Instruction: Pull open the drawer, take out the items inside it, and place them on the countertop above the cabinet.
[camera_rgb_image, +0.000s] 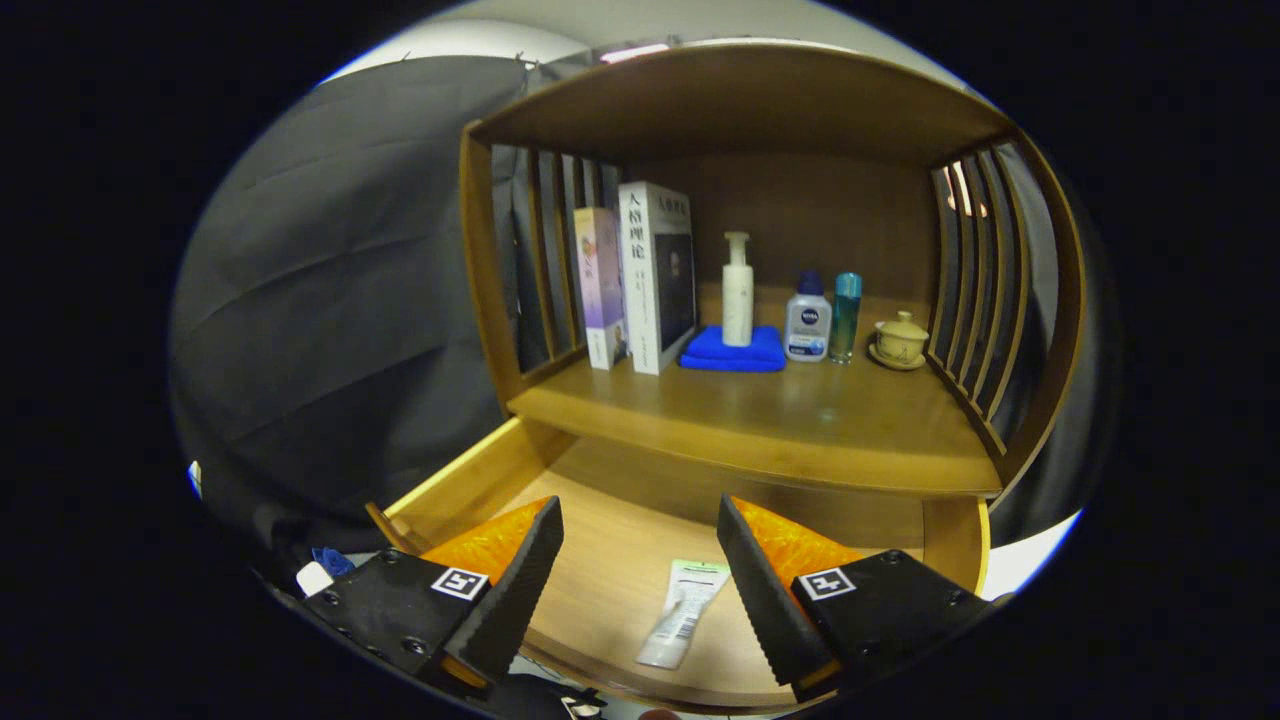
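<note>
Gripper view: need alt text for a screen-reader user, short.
The open tool hovers over a pulled-out wooden drawer with a white tube lying flat between its fingers. Beyond it, the countertop holds two books, a pump bottle on a blue cloth, two more bottles and a lidded cup.

Honey-brown wood all over: the cabinet (740, 100), its tabletop (800, 420) and the open drawer (610, 560) below. In the drawer lies a white tube (684, 612) with a green band and a black barcode. At the tabletop's back edge stands a lilac-and-white box (600, 285), a white book (655, 275) with a dark cover, a cream pump bottle (738, 290) on a folded royal-blue cloth (733, 350), a white bottle (808, 320) with navy cap, a teal bottle (846, 315), and a pale yellow lidded cup (900, 340).
</note>
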